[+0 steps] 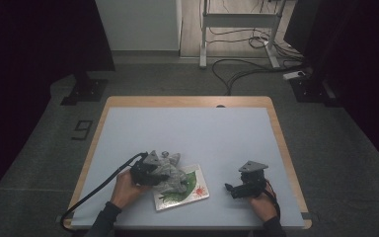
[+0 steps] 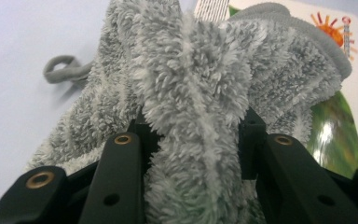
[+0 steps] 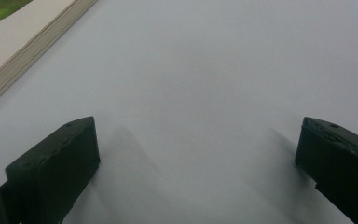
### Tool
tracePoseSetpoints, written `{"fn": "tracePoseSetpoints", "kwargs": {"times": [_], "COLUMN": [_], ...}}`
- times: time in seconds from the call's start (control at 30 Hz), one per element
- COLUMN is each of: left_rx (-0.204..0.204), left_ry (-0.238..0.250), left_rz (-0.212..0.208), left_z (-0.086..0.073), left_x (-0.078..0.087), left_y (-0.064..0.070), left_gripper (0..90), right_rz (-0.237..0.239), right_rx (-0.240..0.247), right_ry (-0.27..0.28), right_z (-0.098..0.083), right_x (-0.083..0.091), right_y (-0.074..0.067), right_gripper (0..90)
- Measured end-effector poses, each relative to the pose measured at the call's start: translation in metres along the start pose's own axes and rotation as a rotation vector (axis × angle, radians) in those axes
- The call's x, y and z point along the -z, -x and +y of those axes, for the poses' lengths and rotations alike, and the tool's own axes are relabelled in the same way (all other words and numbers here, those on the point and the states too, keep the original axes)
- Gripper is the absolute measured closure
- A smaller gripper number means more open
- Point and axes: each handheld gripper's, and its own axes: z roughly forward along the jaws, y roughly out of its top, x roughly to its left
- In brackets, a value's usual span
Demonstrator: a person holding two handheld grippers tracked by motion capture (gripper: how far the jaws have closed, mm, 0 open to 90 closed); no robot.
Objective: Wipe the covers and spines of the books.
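A fluffy grey towel point(image 1: 170, 174) lies bunched on the left part of a picture book point(image 1: 192, 190) near the table's front edge. My left gripper point(image 1: 150, 173) is shut on a thick fold of the towel point(image 2: 196, 107), which bulges up between its two black jaws; the book point(image 2: 349, 107) shows behind it, with a sun drawing and green cover. My right gripper point(image 1: 229, 188) rests low over the table to the right of the book, open with nothing between its fingers point(image 3: 56, 172). The book's corner point(image 3: 23, 32) sits at the upper left of the right gripper view.
The light grey mat point(image 1: 187, 138) covers a wooden table point(image 1: 281, 148). A grey loop point(image 2: 63, 70) of the towel lies on the mat. Beyond the table are floor cables point(image 1: 237, 69) and a white desk frame point(image 1: 237, 29). Dark curtains flank both sides.
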Motion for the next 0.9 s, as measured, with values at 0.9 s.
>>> {"fn": "tracePoseSetpoints", "kwargs": {"times": [0.9], "left_rx": [-0.034], "left_ry": [0.013], "left_rz": [-0.106], "left_z": [0.065], "left_x": [-0.059], "left_y": [0.007], "left_gripper": [62.6], "right_rz": [0.001], "right_rx": [0.000], "right_ry": [0.000], "right_z": [0.000], "right_x": [0.000], "right_y": [0.000], "right_gripper": [0.0]}}
